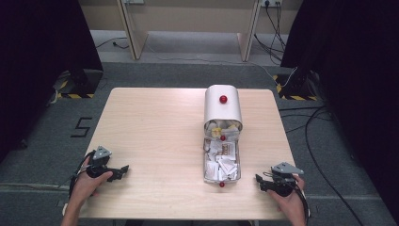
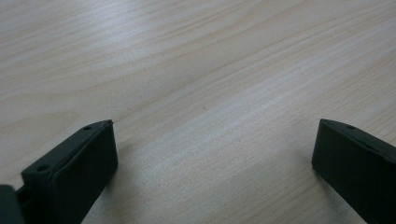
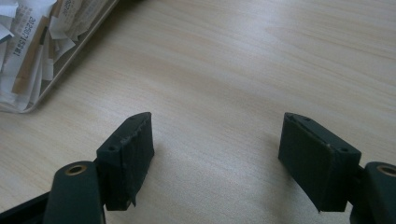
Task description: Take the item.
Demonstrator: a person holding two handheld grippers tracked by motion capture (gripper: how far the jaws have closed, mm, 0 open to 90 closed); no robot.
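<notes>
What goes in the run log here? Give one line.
left gripper: open, empty, on table | right gripper: open, empty | drawer: pulled out, full of paper slips

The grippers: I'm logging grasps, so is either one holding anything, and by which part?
Nothing is held. The left gripper and the right gripper both have their jaws wide apart over bare table.

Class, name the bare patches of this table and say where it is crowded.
Bare wood lies between the left hand-held gripper and the tray, and along the far left. The strip holding bin and paper-filled tray is crowded; the right hand-held gripper has little room.
</notes>
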